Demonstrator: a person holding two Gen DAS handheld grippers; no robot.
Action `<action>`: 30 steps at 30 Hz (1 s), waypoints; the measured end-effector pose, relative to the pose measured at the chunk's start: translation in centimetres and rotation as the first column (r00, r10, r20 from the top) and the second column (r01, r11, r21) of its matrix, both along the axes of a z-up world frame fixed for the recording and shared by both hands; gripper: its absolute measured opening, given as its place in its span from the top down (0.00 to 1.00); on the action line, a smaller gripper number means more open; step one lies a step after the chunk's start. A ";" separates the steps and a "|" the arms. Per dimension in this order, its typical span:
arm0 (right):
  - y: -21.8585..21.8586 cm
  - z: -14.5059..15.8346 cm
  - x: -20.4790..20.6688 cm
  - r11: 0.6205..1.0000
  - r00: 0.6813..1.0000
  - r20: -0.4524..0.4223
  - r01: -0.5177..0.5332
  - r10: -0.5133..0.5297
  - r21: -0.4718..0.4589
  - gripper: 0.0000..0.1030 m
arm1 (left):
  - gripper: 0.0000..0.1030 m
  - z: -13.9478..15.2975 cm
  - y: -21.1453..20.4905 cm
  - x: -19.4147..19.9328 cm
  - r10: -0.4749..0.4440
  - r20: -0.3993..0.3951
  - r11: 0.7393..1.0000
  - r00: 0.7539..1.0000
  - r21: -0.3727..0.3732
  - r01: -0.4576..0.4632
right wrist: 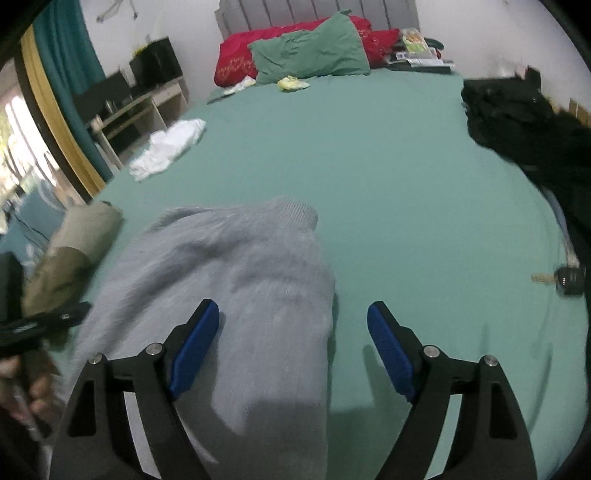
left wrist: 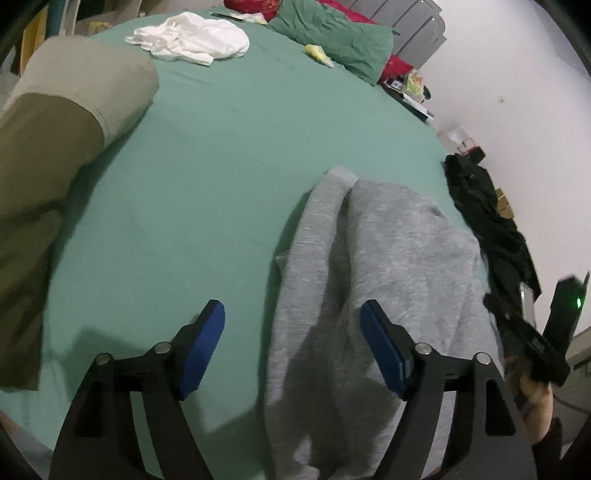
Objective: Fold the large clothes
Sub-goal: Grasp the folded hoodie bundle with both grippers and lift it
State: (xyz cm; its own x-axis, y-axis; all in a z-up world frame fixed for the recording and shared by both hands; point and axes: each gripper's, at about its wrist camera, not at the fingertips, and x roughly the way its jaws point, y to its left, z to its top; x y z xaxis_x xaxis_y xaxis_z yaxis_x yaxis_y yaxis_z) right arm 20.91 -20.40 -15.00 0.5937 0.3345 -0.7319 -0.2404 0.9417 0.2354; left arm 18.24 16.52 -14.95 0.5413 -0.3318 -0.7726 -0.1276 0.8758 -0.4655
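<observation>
Folded grey garment point(left wrist: 376, 280) on bed point(left wrist: 229, 155), long axis toward the headboard point(right wrist: 317, 14)

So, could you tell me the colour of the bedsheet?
Teal green bedsheet, clearest in the right wrist view.

Bed centre point(right wrist: 388, 158) free; black clothes point(right wrist: 524, 122) block right.

The left gripper point(left wrist: 292, 345) tilts downward, jaws spread wide, nothing pinched between its blue pads point(left wrist: 203, 350). The right gripper point(right wrist: 293, 347) tilts likewise, jaws wide, gripping nothing, a hand point(left wrist: 532, 395) holding it.
</observation>
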 end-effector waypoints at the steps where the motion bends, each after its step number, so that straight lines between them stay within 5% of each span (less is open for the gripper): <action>1: 0.2 0.2 -0.3 1.000 1.000 0.003 -0.004 0.004 0.018 0.20 | 0.22 -0.2 -0.1 0.1 -0.009 -0.002 1.000 1.000 -0.024 0.009; 7: 0.2 -1.1 -1.4 0.999 0.999 -0.009 -0.037 0.038 0.032 0.18 | 0.17 -1.2 -2.5 1.0 -0.083 0.008 0.980 0.997 -0.183 0.083; 11: -0.9 -3.0 -0.8 0.994 0.999 -0.036 -0.011 0.015 0.104 0.07 | 0.12 -1.8 -6.2 1.5 -0.198 -0.016 0.979 0.980 -0.052 0.197; 16: -1.5 -3.5 -1.0 0.985 0.998 -0.053 -0.014 0.023 0.174 0.07 | 0.12 -2.0 -5.3 1.4 -0.214 -0.040 0.974 0.976 -0.081 0.211; 19: -1.9 -3.5 -1.0 0.979 0.997 -0.050 -0.048 0.059 0.196 0.07 | 0.12 -2.0 -4.2 1.0 -0.194 -0.072 0.980 0.978 0.027 0.196; 30: -2.1 -6.5 -0.3 0.909 0.982 -0.154 -0.035 0.109 0.416 0.07 | 0.10 -3.5 -6.2 1.3 -0.285 -0.083 0.958 0.955 -0.066 0.280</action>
State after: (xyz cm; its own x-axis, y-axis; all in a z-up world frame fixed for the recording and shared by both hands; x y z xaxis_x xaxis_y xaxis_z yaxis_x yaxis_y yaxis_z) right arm 20.60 -22.46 -21.48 0.4355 0.6635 -0.6084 -0.2256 0.7347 0.6397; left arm 19.56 10.28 -18.49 0.3480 -0.5026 -0.7914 0.0776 0.8567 -0.5100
